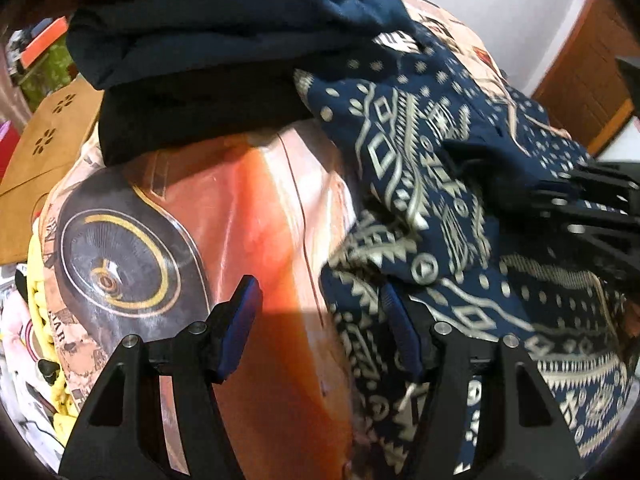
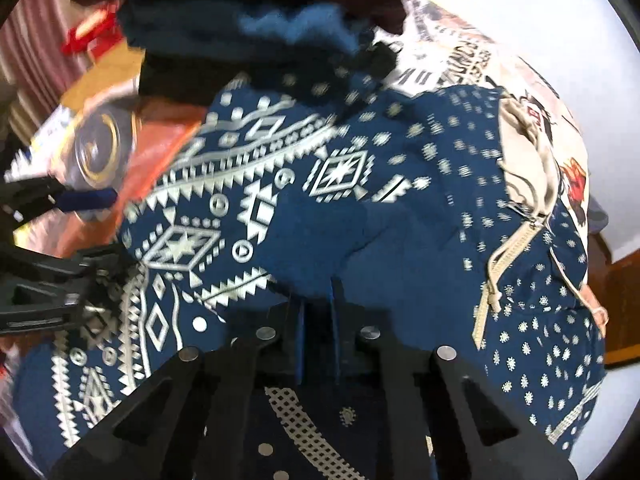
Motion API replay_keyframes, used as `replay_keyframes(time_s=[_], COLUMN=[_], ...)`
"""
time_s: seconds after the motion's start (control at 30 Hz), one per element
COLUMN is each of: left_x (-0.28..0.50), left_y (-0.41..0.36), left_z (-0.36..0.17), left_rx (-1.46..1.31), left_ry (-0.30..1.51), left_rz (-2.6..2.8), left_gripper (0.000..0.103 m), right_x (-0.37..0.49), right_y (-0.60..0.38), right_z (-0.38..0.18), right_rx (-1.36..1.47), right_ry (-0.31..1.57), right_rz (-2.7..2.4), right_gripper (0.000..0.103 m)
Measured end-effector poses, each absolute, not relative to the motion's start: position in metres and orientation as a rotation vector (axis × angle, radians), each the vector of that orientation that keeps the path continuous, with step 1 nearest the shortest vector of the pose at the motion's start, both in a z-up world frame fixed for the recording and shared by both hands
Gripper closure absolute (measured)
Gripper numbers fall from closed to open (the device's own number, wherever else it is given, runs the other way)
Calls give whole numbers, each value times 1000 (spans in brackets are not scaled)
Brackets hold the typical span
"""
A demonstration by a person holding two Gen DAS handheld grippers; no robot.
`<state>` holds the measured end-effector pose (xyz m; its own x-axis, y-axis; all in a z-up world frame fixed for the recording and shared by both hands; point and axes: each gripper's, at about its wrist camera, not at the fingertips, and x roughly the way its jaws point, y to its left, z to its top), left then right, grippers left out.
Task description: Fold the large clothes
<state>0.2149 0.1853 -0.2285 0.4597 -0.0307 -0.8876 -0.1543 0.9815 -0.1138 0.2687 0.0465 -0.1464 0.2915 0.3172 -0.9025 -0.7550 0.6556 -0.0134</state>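
A navy garment with a cream geometric print (image 1: pixel 420 184) (image 2: pixel 360 208) lies crumpled on a bedsheet printed with an orange vintage car (image 1: pixel 256 216). My left gripper (image 1: pixel 320 320) is open over the sheet, its right finger at the garment's left edge; it also shows at the left in the right wrist view (image 2: pixel 96 224). My right gripper (image 2: pixel 320 312) is shut on a fold of the navy garment; it shows in the left wrist view (image 1: pixel 480 168) pinching the cloth. A cream zipper (image 2: pixel 508 256) runs down the garment's right side.
A stack of folded dark clothes (image 1: pixel 208 60) (image 2: pixel 248 40) sits on the sheet just beyond the garment. A brown cardboard box (image 1: pixel 48 148) stands at the left. A wooden door (image 1: pixel 592 80) and white wall are at the right. Yellow fabric (image 1: pixel 40 292) lies at the left edge.
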Motion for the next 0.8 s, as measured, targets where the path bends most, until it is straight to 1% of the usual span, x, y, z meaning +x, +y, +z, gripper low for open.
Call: replay_keyframes(time_s=[0.13,0.27,0.47,0.63,0.8], left_x=[221,224,230,228,224], left_y=[187,187,184,197,196], left_z=[-231,-230,-222,-218,-222], left_rx=[-233,-235,-173,-244,-253], left_ry=[1090,1082,1031,973,979], left_rz=[92,113,206,264,300], left_gripper=[41,41,41,37,35], right_x=[278,289,305,322,319], right_y=[29,4,-56,-105,-141], right_z=[-114,-62,4,11,-16], right_rx=[-407,-314,-198,-86,-42], right_ry=[959,864,715,720,800], right_rz=[721,693,573,468,400], right_gripper=[94,94,95,94,94])
